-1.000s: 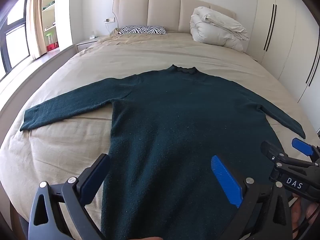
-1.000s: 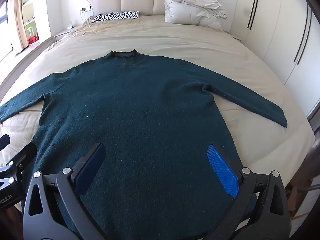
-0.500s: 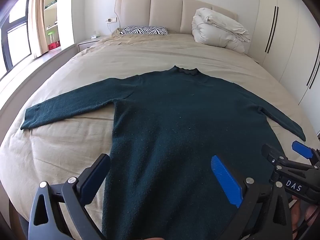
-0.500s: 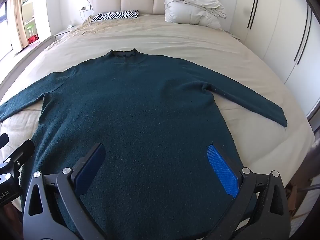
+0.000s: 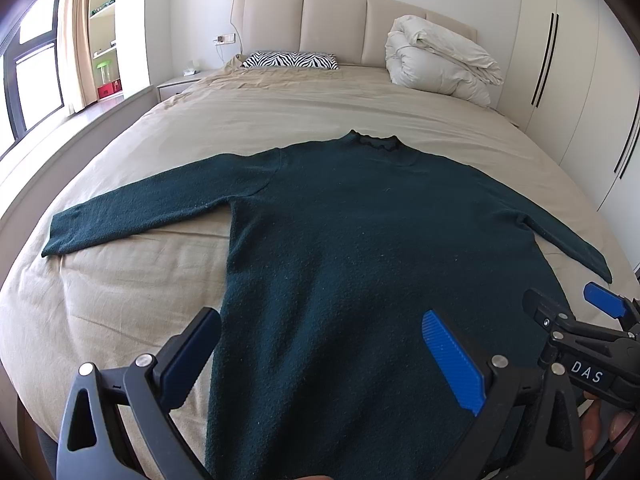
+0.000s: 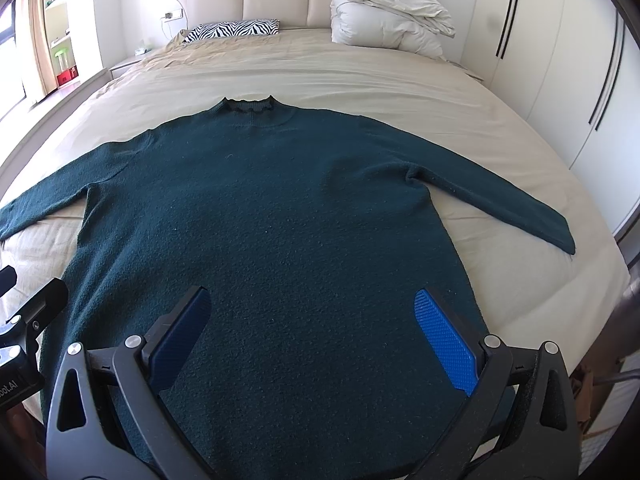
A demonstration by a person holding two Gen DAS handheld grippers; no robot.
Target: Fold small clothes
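A dark green sweater point(image 5: 360, 240) lies flat on the beige bed point(image 5: 280, 120), collar far, both sleeves spread out; it also shows in the right wrist view point(image 6: 272, 220). My left gripper point(image 5: 320, 344) is open and empty above the sweater's lower left hem. My right gripper point(image 6: 312, 328) is open and empty above the lower middle of the sweater. The right gripper also shows at the right edge of the left wrist view point(image 5: 568, 312). The left gripper's body shows at the left edge of the right wrist view point(image 6: 28, 320).
A folded white duvet point(image 5: 440, 64) and a zebra pillow point(image 5: 290, 60) lie by the headboard. White wardrobes point(image 5: 580, 80) stand on the right. A nightstand point(image 5: 180, 82) and a window ledge point(image 5: 60, 128) are on the left.
Both grippers stay open and nearly still. The left wrist view has shifted slightly, so the sweater sits a little further right and lower.
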